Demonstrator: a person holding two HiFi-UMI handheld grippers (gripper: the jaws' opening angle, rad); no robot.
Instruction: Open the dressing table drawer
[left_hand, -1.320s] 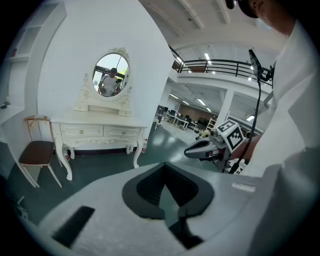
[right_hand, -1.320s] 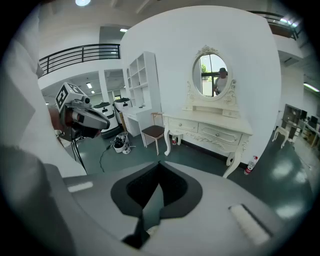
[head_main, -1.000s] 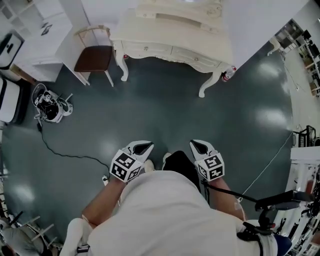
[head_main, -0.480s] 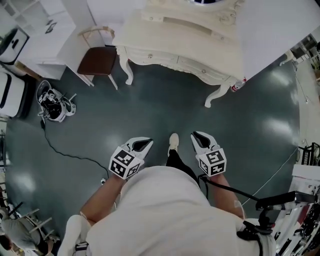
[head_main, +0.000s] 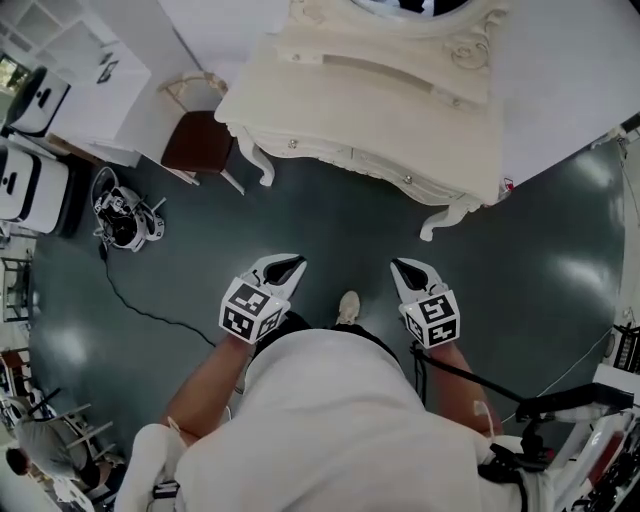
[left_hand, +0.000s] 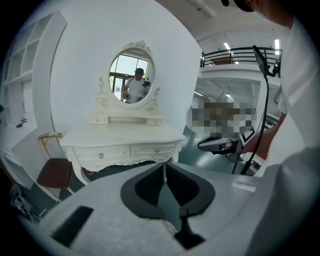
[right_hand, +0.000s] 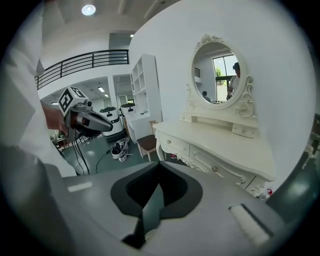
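The cream dressing table (head_main: 380, 100) stands against the white wall ahead, with two shut drawers, each with a small knob (head_main: 292, 144) (head_main: 406, 180). Both grippers hang in front of my torso over the dark floor, well short of the table. The left gripper (head_main: 287, 267) (left_hand: 163, 165) points at the drawer front (left_hand: 100, 156); its tips still look together, its jaws are starting to open, and nothing is between them. The right gripper (head_main: 406, 270) (right_hand: 159, 165) is shut and empty, aimed at the table's (right_hand: 215, 145) left half.
A brown-seated chair (head_main: 200, 140) stands left of the table. A white shelf unit (head_main: 90, 60) is further left. A small device (head_main: 125, 215) with a black cable lies on the floor at left. An oval mirror (left_hand: 131, 79) tops the table. A bottle (head_main: 506, 184) stands by its right leg.
The person has walked toward the dressing table, which now looks larger and nearer. Both grippers travelled forward with the body, side by side, still empty.
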